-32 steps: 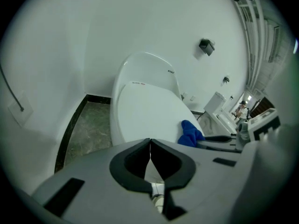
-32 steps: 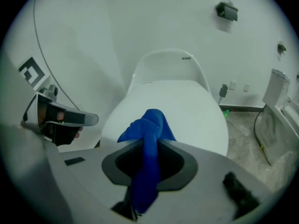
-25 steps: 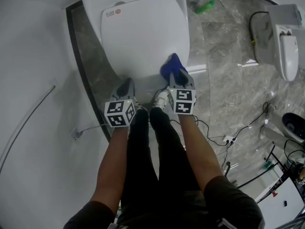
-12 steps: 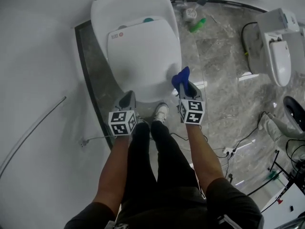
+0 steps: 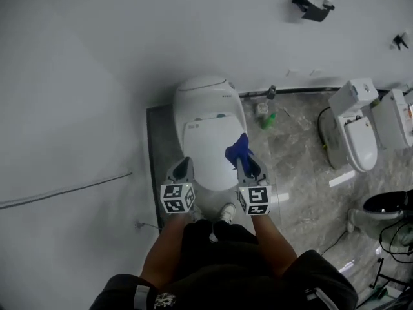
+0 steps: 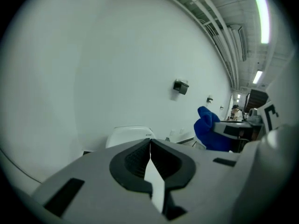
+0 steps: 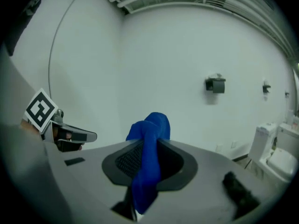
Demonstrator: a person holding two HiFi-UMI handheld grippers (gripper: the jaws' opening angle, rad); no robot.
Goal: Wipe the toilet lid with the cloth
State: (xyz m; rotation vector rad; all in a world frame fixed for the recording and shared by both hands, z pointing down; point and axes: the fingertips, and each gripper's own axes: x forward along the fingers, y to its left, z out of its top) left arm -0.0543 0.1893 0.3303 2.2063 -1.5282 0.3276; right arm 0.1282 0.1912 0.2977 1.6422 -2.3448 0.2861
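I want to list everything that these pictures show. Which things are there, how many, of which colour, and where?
toilet: one, white, centre, against the wall
lid: one, white, closed on the toilet
cloth: one, blue, clamped in the right tongs
bottle: one, green, floor, right of the toilet
second toilet: one, white, far right
wall holder: one, black, high on the wall
left tongs: one, grey, shut, empty, left of the cloth
right tongs: one, grey, shut on the cloth
legs: two, black trousers, bottom centre

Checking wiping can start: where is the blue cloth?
In the head view, the blue cloth sits pinched in the right gripper, over the right edge of the toilet lid.
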